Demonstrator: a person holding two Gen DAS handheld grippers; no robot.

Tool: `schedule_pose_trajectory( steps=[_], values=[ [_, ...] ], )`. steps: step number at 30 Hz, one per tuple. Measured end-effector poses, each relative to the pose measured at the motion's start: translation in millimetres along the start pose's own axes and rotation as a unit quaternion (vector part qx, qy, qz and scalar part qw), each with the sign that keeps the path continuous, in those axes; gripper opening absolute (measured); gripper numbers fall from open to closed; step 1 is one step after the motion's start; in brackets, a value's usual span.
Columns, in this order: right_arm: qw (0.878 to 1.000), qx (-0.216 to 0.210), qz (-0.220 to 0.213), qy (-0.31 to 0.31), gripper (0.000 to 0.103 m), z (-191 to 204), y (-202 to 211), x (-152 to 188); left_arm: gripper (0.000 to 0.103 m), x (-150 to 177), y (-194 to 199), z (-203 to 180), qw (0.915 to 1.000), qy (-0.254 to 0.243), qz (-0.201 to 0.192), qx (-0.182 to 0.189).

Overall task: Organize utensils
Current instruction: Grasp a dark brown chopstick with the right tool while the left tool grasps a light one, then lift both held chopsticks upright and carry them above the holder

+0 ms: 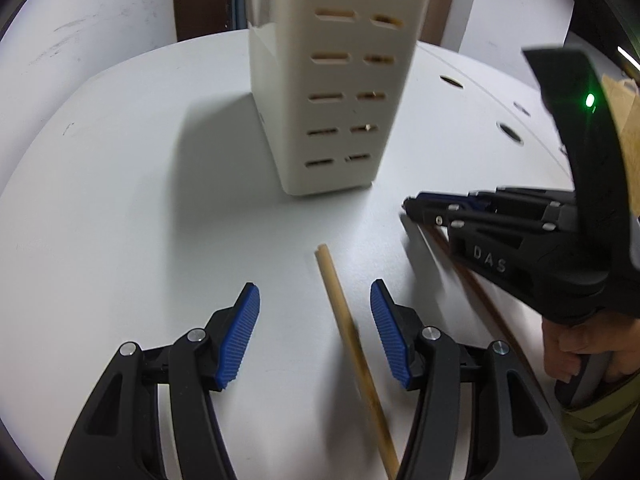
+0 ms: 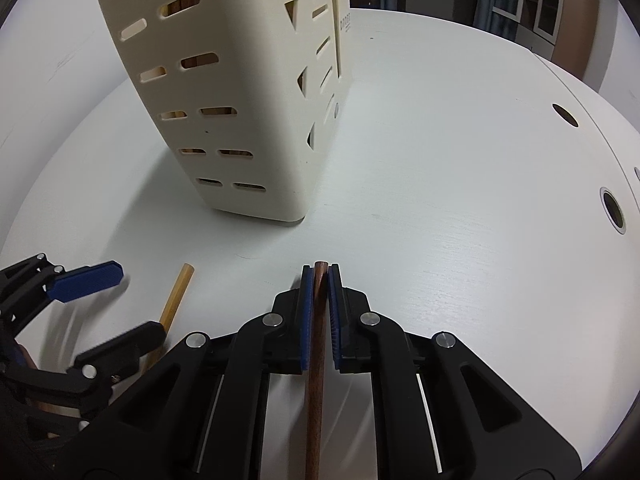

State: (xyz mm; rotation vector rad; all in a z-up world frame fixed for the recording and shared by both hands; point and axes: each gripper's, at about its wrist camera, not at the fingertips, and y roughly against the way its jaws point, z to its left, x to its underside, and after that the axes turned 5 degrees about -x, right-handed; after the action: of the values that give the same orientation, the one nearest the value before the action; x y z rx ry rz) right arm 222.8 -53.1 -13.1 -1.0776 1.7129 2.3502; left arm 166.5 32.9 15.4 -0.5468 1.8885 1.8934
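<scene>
A: Right tool (image 2: pixel 319 276)?
B: Clamped on a dark wooden stick (image 2: pixel 316 380), low centre of the right wrist view.
A: Left tool (image 1: pixel 314 336)?
B: Spread apart; a pale wooden stick (image 1: pixel 348 332) is seen lying on the white bench (image 1: pixel 140 200) between its pads, untouched.
A: Holder?
B: A cream slotted caddy (image 1: pixel 332 92) is seen upright, upper centre.

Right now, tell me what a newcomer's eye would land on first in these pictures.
First, the tall cream utensil holder with slotted walls, standing mid-table on the white table. Next, the right gripper, shut on a dark brown stick that runs between its blue pads. Then the left gripper, open around a pale bamboo stick lying on the table.
</scene>
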Motion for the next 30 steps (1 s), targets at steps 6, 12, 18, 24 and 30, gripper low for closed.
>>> schedule_pose_trajectory(
  steps=[6, 12, 18, 24, 30],
  values=[
    [1.0, 0.001, -0.001, -0.005, 0.008, -1.0, 5.2, 2.8, 0.055, -1.2, -11.4, -2.4, 0.9998, -0.007, 0.015, -0.006],
    [1.0, 0.0, -0.009, 0.003, 0.017, -0.4, 13.6, 4.7, 0.054, -5.0, -16.6, -2.2, 0.9997, -0.014, 0.016, -0.013],
    [1.0, 0.009, 0.001, 0.012, 0.016, 2.9, 10.3, 9.8, 0.049, -8.6, -22.8, -20.4, 0.9991, -0.026, 0.014, -0.032],
    [1.0, 0.018, 0.003, 0.016, 0.011, -1.5, 8.1, 9.3, 0.033, -9.7, -23.5, -18.6, 0.9989, -0.027, 0.013, -0.036],
    [1.0, 0.016, 0.0, 0.013, 0.007, -4.1, 5.9, 12.0, 0.016, -12.1, -24.1, -17.9, 0.9984, -0.03, 0.012, -0.047]
  ],
)
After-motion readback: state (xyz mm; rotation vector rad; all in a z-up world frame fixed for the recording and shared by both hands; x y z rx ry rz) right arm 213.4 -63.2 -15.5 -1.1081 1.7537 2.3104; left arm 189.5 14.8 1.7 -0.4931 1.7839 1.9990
